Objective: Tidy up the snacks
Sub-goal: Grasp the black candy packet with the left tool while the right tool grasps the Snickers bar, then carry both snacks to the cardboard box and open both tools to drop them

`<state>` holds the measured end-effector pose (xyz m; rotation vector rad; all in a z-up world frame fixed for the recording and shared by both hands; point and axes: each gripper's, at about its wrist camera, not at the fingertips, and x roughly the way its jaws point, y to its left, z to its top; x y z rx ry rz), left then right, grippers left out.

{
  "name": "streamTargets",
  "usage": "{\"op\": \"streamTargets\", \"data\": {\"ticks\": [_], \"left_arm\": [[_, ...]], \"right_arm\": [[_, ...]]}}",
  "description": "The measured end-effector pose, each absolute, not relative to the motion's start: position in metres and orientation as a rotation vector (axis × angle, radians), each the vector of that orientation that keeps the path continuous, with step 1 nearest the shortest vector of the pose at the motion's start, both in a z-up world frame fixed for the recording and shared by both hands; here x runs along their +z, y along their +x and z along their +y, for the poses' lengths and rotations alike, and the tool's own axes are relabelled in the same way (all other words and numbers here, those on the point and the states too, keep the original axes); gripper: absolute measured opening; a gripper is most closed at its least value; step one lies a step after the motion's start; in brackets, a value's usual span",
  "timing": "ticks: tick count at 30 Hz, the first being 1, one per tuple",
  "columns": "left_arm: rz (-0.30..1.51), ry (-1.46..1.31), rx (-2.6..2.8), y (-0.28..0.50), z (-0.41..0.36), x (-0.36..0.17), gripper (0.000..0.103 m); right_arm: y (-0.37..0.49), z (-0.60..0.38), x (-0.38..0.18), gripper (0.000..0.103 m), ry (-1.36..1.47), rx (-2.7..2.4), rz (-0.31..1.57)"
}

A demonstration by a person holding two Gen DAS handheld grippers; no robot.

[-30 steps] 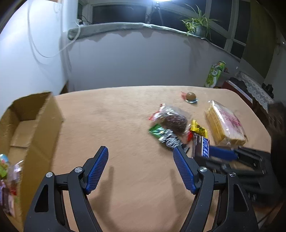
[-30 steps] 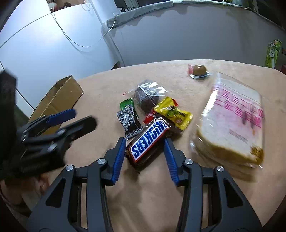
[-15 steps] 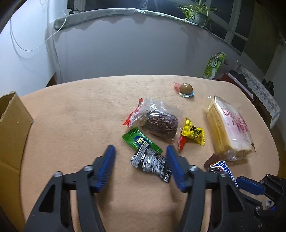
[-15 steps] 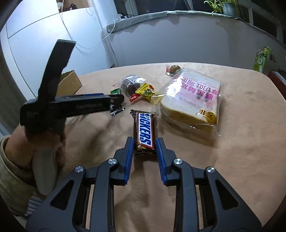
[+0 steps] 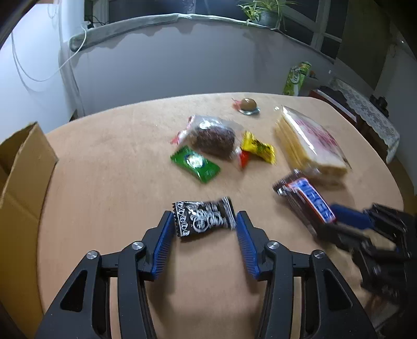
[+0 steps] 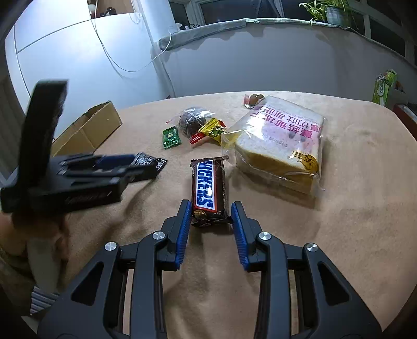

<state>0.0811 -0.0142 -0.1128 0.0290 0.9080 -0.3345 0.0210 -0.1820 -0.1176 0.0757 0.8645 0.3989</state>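
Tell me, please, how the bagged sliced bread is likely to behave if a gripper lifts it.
The bread bag would probably squash: its soft white slices show through thin plastic. The loose, wrinkled film at its edges may slip in a pinch. Bulky but likely light, it may sag if held by one end.

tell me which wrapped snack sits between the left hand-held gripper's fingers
The black-and-white candy packet, lying crosswise between the left hand-held gripper fingers. The green packet and yellow candy lie farther up the table.

A tan worktop [image 5: 109,167] stands before a grey wall [image 5: 169,60], with dark windows [image 6: 224,10] and a potted plant [image 5: 263,13] above.
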Motion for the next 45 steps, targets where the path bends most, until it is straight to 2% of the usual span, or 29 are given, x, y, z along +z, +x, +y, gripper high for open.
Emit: {"op": "streamTargets", "data": {"ticks": [2, 7, 9, 11, 12, 13, 15, 18, 26, 45], "left_arm": [[0.902, 0.020, -0.348, 0.080, -0.013, -0.114, 0.069], [0.904, 0.064, -0.324, 0.090, -0.023, -0.115, 0.068], [0.901, 0.069, -0.317, 0.093, -0.024, -0.115, 0.053], [0.899, 0.063, -0.319, 0.095, -0.022, -0.114, 0.044], [0.895, 0.059, -0.320, 0.096, -0.020, -0.115, 0.040], [0.893, 0.054, -0.321, 0.097, -0.018, -0.115, 0.037], [0.888, 0.029, -0.330, 0.098, -0.012, -0.115, 0.021], [0.883, -0.028, -0.359, 0.095, -0.003, -0.114, 0.011], [0.822, -0.079, -0.382, 0.075, 0.009, -0.101, 0.009], [0.687, -0.099, -0.396, 0.040, 0.026, -0.061, 0.009]], "right_arm": [[0.021, -0.182, -0.118, 0.033, 0.081, 0.396, 0.861], [0.016, -0.185, -0.117, 0.034, 0.085, 0.394, 0.861], [0.016, -0.184, -0.118, 0.038, 0.081, 0.395, 0.867], [0.016, -0.182, -0.118, 0.039, 0.069, 0.387, 0.861], [0.016, -0.181, -0.118, 0.039, 0.063, 0.389, 0.859], [0.016, -0.179, -0.118, 0.031, 0.060, 0.395, 0.857], [0.016, -0.177, -0.118, 0.030, 0.058, 0.397, 0.850], [0.015, -0.181, -0.118, 0.030, 0.080, 0.399, 0.842], [0.002, -0.220, -0.089, 0.030, 0.263, 0.399, 0.725], [-0.012, -0.212, -0.040, 0.029, 0.228, 0.409, 0.617]]}}
